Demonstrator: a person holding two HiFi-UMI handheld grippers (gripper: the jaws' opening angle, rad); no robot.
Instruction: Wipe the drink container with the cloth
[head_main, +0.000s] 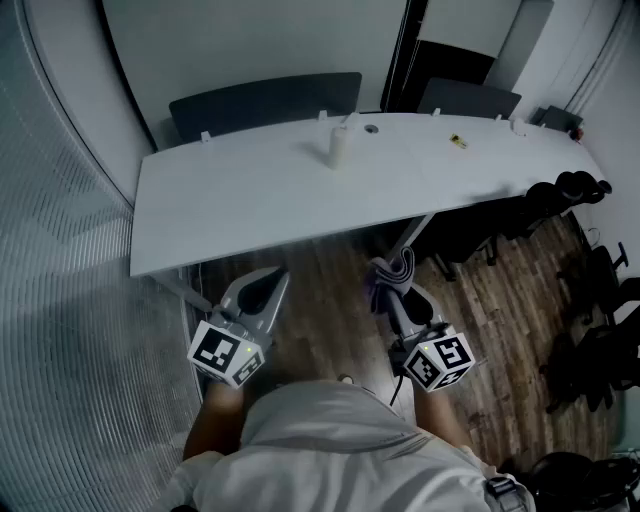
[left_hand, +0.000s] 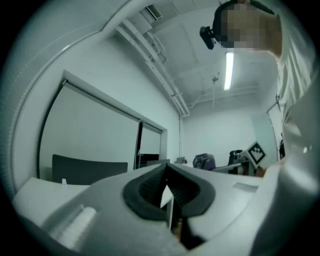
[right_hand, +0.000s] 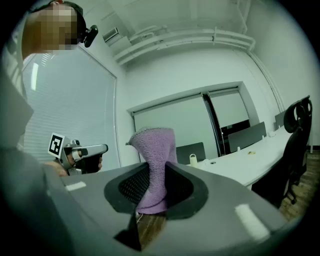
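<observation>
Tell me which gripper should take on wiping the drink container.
Right. The right gripper is shut on the purple cloth; the left gripper is shut and empty. Both hang short of the table, where the drink container stands.

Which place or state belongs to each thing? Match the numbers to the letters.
Things
1. cloth
2. bottle
3. left gripper
4. dark chair

Places or states
A. upright on the white table
B. shut, nothing between its jaws
C. pinched in the right gripper
D. behind the table's far edge

Pairs: 1-C, 2-A, 3-B, 4-D
</observation>
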